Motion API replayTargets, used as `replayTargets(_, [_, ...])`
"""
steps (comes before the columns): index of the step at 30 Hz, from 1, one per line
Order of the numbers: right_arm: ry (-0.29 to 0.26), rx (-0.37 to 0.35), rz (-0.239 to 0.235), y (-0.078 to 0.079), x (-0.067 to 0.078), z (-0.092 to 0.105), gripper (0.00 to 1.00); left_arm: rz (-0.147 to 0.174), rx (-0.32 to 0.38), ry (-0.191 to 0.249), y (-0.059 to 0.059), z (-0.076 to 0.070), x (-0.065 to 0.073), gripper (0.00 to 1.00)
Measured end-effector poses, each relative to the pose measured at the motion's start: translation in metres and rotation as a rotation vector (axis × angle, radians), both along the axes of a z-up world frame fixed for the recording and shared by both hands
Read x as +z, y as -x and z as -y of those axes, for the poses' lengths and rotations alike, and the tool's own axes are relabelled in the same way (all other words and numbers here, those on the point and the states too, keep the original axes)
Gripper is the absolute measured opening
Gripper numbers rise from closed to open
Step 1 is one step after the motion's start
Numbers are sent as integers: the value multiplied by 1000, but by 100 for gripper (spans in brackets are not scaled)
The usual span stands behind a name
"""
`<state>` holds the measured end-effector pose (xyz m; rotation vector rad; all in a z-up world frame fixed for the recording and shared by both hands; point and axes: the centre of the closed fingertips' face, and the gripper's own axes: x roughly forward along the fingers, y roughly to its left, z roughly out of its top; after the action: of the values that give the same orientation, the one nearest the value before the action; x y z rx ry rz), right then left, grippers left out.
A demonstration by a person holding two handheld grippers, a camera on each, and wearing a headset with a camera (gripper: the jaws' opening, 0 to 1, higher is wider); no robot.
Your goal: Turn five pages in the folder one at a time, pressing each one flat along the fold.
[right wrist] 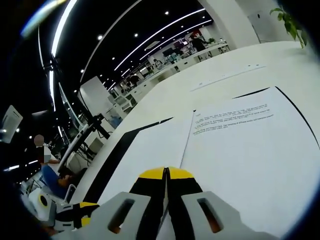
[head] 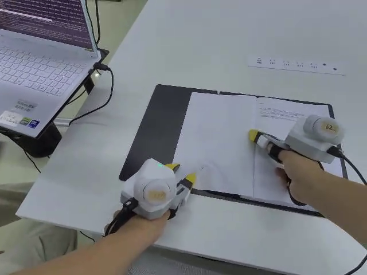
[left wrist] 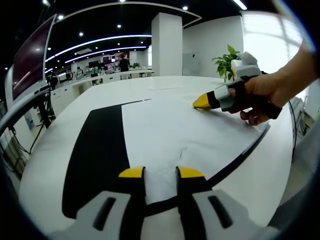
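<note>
An open folder lies on the white table, its black cover (head: 156, 129) showing at the left. A blank left page (head: 221, 134) and a right page (head: 289, 114) with a few printed lines meet at the fold (head: 255, 149). My right gripper (head: 253, 136) is shut, its yellow tips resting on the paper at the fold; its own view has the fold (right wrist: 187, 137) running ahead of the tips (right wrist: 165, 173). My left gripper (head: 181, 173) is open at the near edge of the left page (left wrist: 165, 130), with its jaws a little apart over the paper and nothing between them.
An open laptop (head: 40, 57) stands at the far left with a black cable (head: 106, 94) running off the table's edge. A white power strip (head: 298, 64) lies at the back right. The table's front edge (head: 229, 252) is close under both hands.
</note>
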<state>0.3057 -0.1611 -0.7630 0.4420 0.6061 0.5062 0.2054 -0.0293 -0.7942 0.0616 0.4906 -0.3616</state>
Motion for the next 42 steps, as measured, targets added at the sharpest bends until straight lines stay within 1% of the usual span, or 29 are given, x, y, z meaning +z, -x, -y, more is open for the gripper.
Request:
replayTargets(3, [6,23,-5,7,-1,-3,0,1,0,0,0,0,0,23])
replayTargets(4, [19,42,-13,12,-4,-5,0,1,-1,0,0,0,0,23])
replayTargets(6, [25,53,-9,17,-5,-6,0,1,-1,0,0,0,0,23])
replayTargets(8, [24,54,-15,22,-7,-7,0,0,-1,-2,0,0,1,23])
replayTargets(11, [21,46,-9,28,-6,-6,0,0,-1,-2,1,0,1,23])
replayTargets(14, [18,46,-16,32,-7,-5,0,0,-2,-2,1,0,1,23])
replayTargets(16, [23,55,-18,31,-10,-3,0,1,-2,-2,2,0,1,23])
replayTargets(18, [23,53,-18,35,-11,-2,0,1,-2,-2,3,0,2,23])
replayTargets(20, [23,47,-20,40,-12,0,0,0,-2,-2,4,0,2,23])
replayTargets(21, [30,58,-31,46,-14,-1,0,0,-1,-1,4,-1,2,23])
replayTargets(22, [33,61,-23,48,-15,-1,0,0,-1,-1,4,-1,2,23])
replayTargets(26, [33,60,-26,59,-18,0,0,1,-2,-2,4,-1,3,23])
replayTargets(37, [30,68,-31,90,-18,1,0,1,-4,-2,5,-1,6,23])
replayTargets(42, [25,71,-42,103,-18,1,0,-2,-4,-3,6,-2,6,23])
